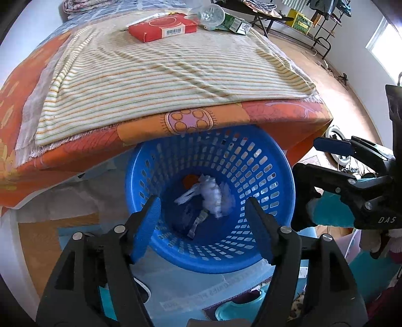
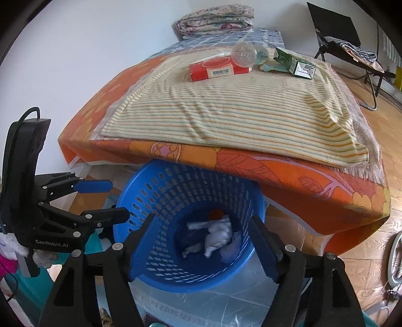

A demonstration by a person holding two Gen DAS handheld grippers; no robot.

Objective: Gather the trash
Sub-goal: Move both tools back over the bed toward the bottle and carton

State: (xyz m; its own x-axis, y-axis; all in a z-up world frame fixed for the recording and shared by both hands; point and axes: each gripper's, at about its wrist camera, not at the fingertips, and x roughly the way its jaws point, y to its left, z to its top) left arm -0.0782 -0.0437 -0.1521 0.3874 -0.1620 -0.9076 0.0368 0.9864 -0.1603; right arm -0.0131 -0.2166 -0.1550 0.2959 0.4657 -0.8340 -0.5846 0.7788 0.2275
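Two sets of tongs, left tongs (image 1: 203, 223) and right tongs (image 2: 203, 241), are seen open and empty above one blue perforated plastic basket (image 1: 253, 249); its blurred white scraps (image 1: 213, 196) cannot be counted.

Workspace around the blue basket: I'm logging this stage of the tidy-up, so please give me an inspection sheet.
Surface: bed with orange floral cover, striped cloth on top.
Job's things: blue basket below the bed edge, holding white crumpled trash and an orange piece; on the cloth, red box, clear plastic bottle, green carton.
Clutter: folded quilt at the bed's far end.
Grippers: left claw and right claw both open above the basket, nothing between the fingers.
Cables: black cable on the left claw's housing.
Surroundings: white wall, wooden floor, folding chair.
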